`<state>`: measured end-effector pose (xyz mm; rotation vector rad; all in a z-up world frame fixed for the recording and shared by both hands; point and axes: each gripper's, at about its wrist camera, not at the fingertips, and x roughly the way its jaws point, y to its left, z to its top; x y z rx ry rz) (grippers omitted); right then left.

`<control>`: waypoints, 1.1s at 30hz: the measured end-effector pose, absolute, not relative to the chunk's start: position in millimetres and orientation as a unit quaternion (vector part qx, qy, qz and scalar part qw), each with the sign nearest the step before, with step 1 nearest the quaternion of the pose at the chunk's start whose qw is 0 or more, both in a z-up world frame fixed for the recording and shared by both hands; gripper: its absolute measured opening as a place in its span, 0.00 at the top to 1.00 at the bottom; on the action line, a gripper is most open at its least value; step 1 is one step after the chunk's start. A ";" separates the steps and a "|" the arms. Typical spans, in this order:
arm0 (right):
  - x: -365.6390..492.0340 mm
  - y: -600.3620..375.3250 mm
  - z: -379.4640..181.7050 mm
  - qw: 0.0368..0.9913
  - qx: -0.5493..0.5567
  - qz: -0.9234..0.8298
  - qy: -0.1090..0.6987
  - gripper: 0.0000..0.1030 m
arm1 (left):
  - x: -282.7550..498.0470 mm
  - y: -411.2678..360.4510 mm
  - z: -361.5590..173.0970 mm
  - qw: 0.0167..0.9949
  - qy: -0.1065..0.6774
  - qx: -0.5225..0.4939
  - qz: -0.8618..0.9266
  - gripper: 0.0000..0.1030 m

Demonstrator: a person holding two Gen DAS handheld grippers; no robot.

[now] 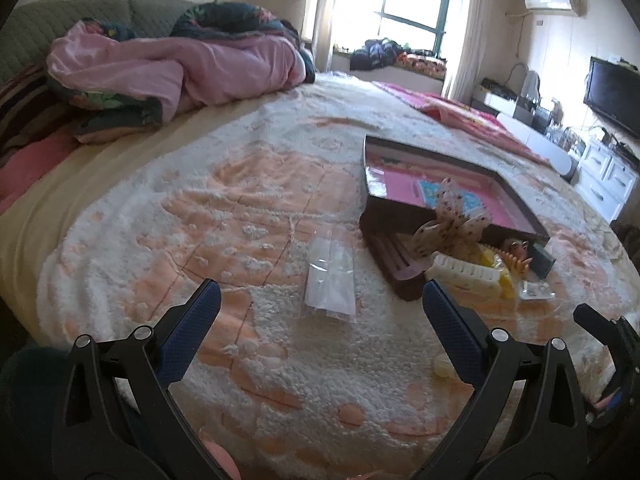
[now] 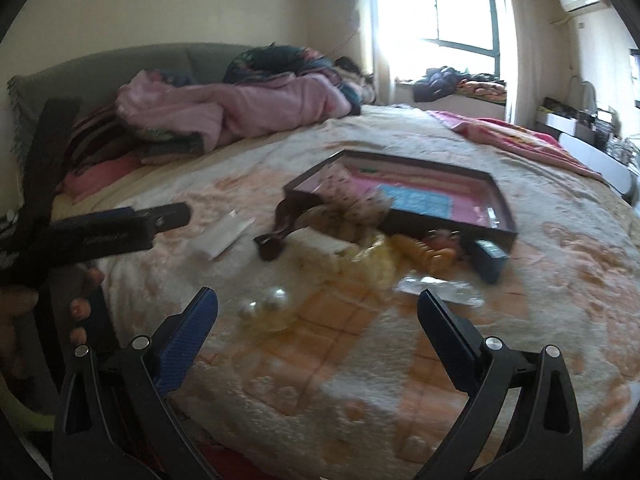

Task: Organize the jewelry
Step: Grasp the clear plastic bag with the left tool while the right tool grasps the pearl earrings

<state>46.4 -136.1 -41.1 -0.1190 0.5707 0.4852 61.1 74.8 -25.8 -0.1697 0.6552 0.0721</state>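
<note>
Two grippers, left gripper [image 1: 320,296] and right gripper [image 2: 318,300], spread wide, empty; dark shallow jewelry box [image 1: 452,184], pink lining.

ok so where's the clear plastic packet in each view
Left wrist view: the clear plastic packet lies centre frame on the blanket, between the open fingers, left of the dark tray.
Right wrist view: the packet lies left of centre, beyond the left gripper, left of the tray.
Shared landmark: the dark tray with its pink lining.
</note>
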 end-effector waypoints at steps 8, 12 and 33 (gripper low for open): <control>65.5 -105.3 -61.3 0.910 -0.101 0.272 0.294 0.06 | 90.9 76.4 -44.0 0.926 0.370 -0.068 0.016 0.10; 78.9 -94.0 -73.9 0.900 -0.124 0.288 0.303 0.14 | 107.3 79.8 -54.9 0.918 0.390 -0.067 0.015 0.11; 89.0 -92.8 -90.0 0.880 -0.109 0.327 0.326 0.58 | 123.6 65.3 -71.4 0.908 0.412 -0.059 -0.050 0.72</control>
